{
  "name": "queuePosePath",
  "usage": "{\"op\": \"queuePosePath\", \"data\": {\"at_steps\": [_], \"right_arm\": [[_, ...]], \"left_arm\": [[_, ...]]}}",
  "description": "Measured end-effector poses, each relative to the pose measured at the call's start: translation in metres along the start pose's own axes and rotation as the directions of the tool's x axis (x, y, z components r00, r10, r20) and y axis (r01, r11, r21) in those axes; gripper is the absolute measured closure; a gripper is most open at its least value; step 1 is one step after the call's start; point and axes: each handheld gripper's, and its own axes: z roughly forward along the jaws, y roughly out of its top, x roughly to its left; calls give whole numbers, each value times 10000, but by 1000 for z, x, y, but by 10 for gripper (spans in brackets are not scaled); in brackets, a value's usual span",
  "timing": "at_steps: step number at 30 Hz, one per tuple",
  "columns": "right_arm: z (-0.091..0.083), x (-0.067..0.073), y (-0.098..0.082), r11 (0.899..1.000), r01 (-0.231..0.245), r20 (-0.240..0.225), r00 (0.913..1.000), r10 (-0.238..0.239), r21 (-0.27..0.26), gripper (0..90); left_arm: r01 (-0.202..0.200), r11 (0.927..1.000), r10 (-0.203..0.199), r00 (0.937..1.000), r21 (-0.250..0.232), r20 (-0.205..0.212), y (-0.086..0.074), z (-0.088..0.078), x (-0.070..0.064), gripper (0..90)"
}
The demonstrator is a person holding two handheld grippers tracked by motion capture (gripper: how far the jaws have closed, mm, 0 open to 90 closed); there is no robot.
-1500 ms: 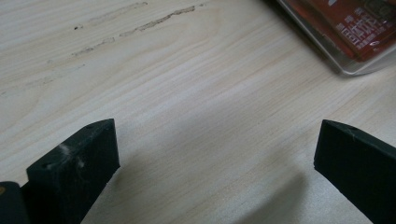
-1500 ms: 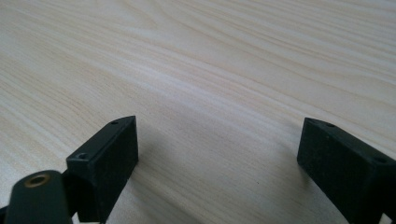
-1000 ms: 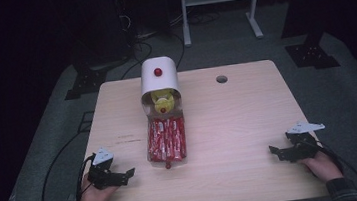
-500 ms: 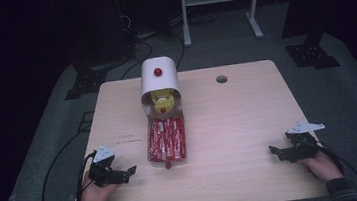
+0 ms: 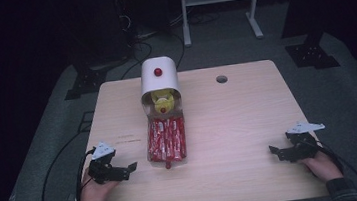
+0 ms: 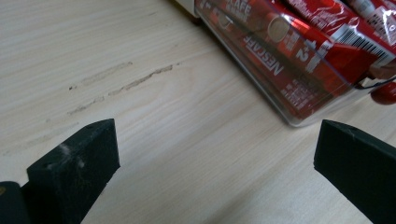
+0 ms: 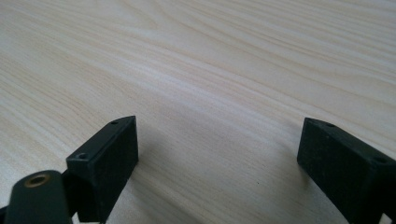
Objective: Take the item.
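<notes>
**Clear tray of red sachets, mid-surface, untouched**

Clear tray: holds red Nescafé sachets, lies lengthwise at the middle of the pale wooden surface, its far end at the mouth of a white domed container with a red knob; something yellow, possibly a packet, sits inside. Left tool: near the tray's left corner, apart from it, jaws spread wide. Right tool: well apart at the right edge, jaws spread, nothing between.

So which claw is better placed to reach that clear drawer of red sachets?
Left, probably. The left claw sits open just beside the drawer, whose corner shows close ahead in its own view. The right claw is far across the table.
</notes>
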Motion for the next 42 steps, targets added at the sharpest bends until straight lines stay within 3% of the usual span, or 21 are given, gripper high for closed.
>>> {"op": "queuePosePath", "data": {"at_steps": [42], "right_arm": [[0,0,0,10000,4,4,10000,-4,2,114]], "left_arm": [[-343,9980,354,9992,-522,209,39,3,-11,0]]}}
